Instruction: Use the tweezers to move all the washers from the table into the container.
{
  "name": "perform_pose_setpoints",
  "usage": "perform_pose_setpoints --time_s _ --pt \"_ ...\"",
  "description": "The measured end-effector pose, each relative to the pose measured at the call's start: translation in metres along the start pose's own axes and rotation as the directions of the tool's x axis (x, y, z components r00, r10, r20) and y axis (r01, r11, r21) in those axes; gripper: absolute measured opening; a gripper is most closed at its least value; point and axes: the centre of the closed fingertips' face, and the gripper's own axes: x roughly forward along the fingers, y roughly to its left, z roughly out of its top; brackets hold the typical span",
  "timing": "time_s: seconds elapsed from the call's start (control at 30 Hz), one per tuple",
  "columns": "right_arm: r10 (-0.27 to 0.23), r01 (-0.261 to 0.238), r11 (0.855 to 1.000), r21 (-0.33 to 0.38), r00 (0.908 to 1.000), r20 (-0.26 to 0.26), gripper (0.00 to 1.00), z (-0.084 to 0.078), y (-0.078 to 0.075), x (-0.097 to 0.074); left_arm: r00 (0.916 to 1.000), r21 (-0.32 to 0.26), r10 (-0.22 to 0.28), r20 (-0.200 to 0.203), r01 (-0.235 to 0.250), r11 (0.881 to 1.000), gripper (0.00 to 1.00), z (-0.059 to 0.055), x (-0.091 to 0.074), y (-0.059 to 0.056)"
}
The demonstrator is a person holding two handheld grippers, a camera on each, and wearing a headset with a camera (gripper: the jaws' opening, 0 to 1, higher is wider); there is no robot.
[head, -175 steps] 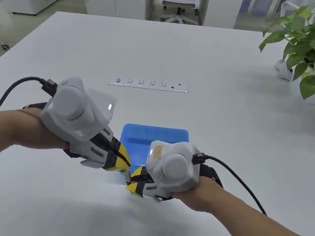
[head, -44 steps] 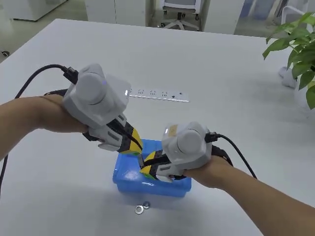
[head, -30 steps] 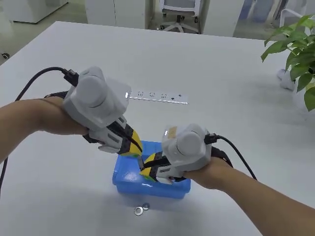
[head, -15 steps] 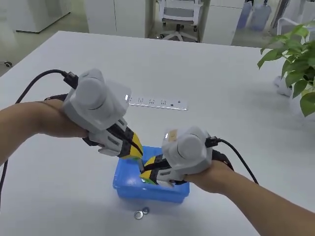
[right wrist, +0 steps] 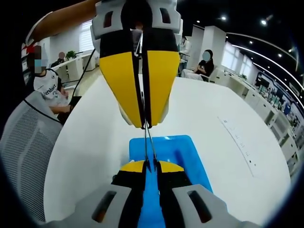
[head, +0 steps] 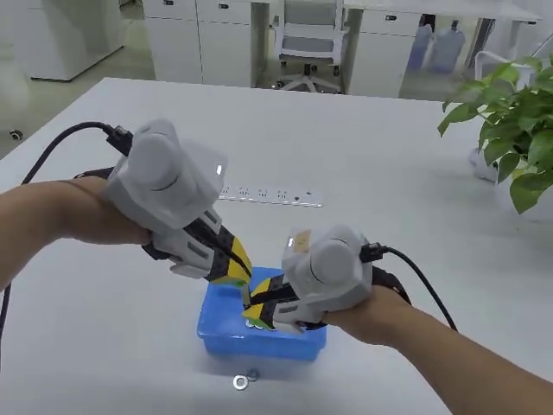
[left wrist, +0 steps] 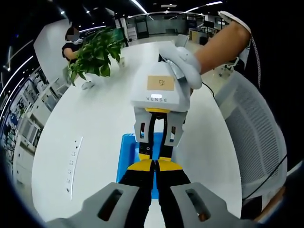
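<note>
Item: tweezers [right wrist: 146,145], thin steel, two prongs; run straight from the shut jaws of the left hand-held gripper [head: 232,266] into the tips of the right hand-held gripper [head: 257,309]; no washer seen in the points

Left hand-held gripper: jaws clamped flat on the tweezer shank; tips facing the right one's, nearly touching

Right hand-held gripper: jaws narrow, closed to a slit about the tweezer points, seemingly nipping them

Container [head: 259,339]: blue, shallow, open; directly under both sets of tips; contents too unclear to count

Washers [head: 244,380]: two, small, bright, lying flat and touching on the counter [head: 389,173]; just outside the container's near wall, on the person's side of the right hand-held gripper, below its tips

Step in hand, by judgement: settling the tweezers between the two hand-held grippers above the container; pick-up of these washers not begun

Next move calls for: one firm hold on the shank, points left free to open; descent past the near wall to the pair; a pinch on one washer's rim, since both lie flat and abut; then a lift over the wall
</note>
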Motion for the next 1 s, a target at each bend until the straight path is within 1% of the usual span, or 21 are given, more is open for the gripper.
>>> perform_pose_setpoints --time_s 0.23,0.37,0.4,0.47,0.57,0.67,0.73,0.83,1.0 --pt "-0.004 0.004 1.000 -0.004 1.0000 0.004 0.11 0.001 0.013 -0.007 1.0000 0.007 -0.008 0.002 0.008 1.000 0.05 0.006 -0.002 -0.013" --pt "-0.003 0.003 1.000 0.003 1.0000 0.005 0.11 0.000 0.021 -0.008 0.9999 0.008 -0.015 0.003 0.015 1.000 0.05 0.006 -0.001 -0.019" --pt "-0.001 0.001 1.000 0.006 1.0000 0.005 0.11 -0.001 0.025 -0.007 0.9998 0.010 -0.021 0.002 0.021 1.000 0.05 0.006 0.000 -0.023" --pt "0.001 -0.001 1.000 0.011 1.0000 0.005 0.11 -0.003 0.029 -0.006 0.9996 0.010 -0.026 0.001 0.026 1.000 0.05 0.005 0.001 -0.027" --pt "-0.007 0.006 1.000 0.021 0.9999 0.010 0.11 -0.003 0.031 -0.007 0.9995 0.007 -0.032 0.009 0.032 0.999 0.05 0.005 0.002 -0.031" --pt "-0.009 0.008 1.000 0.021 0.9999 0.012 0.11 -0.003 0.031 -0.006 0.9994 0.013 -0.033 0.012 0.033 0.999 0.05 0.006 0.003 -0.033" --pt "-0.005 0.005 1.000 0.018 1.0000 0.007 0.11 -0.003 0.032 -0.006 0.9995 0.014 -0.032 0.007 0.032 0.999 0.05 0.005 0.002 -0.032" --pt "-0.009 0.009 1.000 0.012 0.9999 0.008 0.11 0.000 0.032 -0.007 0.9995 0.017 -0.029 0.014 0.029 0.999 0.05 0.007 0.001 -0.031" --pt "-0.011 0.011 1.000 0.006 0.9999 0.007 0.11 0.001 0.034 -0.009 0.9995 0.015 -0.028 0.017 0.028 1.000 0.05 0.007 -0.002 -0.033"
